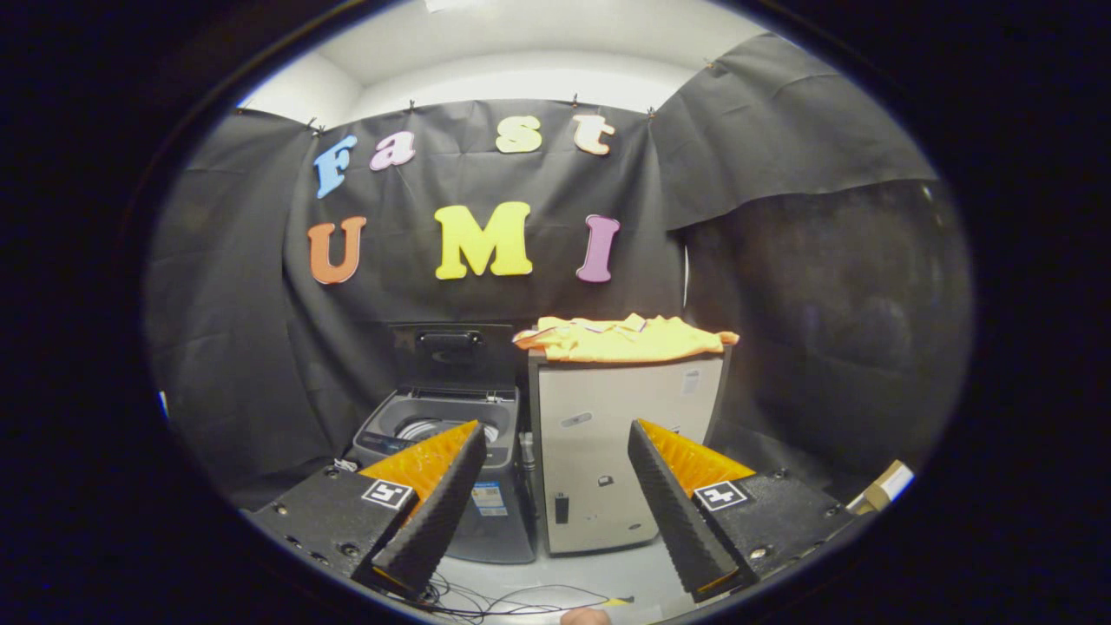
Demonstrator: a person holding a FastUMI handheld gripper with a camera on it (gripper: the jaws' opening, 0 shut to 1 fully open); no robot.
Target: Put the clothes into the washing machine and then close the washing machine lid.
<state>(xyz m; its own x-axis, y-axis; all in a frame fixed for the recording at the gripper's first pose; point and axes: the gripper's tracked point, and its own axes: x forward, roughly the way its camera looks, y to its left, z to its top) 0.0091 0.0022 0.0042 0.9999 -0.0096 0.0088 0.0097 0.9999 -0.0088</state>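
Black cloth hung behind the washing machine (pixel 447 434) and yellow clothes (pixel 623 338); we held our gripper (pixel 555 451) wide open, touching nothing.

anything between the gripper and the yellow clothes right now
Nothing blocks the way in the gripper view. The open gripper holds nothing, and beyond its fingers stands the pale cabinet with the yellow clothes piled on top, beside the open washing machine.

Black cloth walls (pixel 260 347) — pale cabinet (pixel 625 451), light floor (pixel 608 573).
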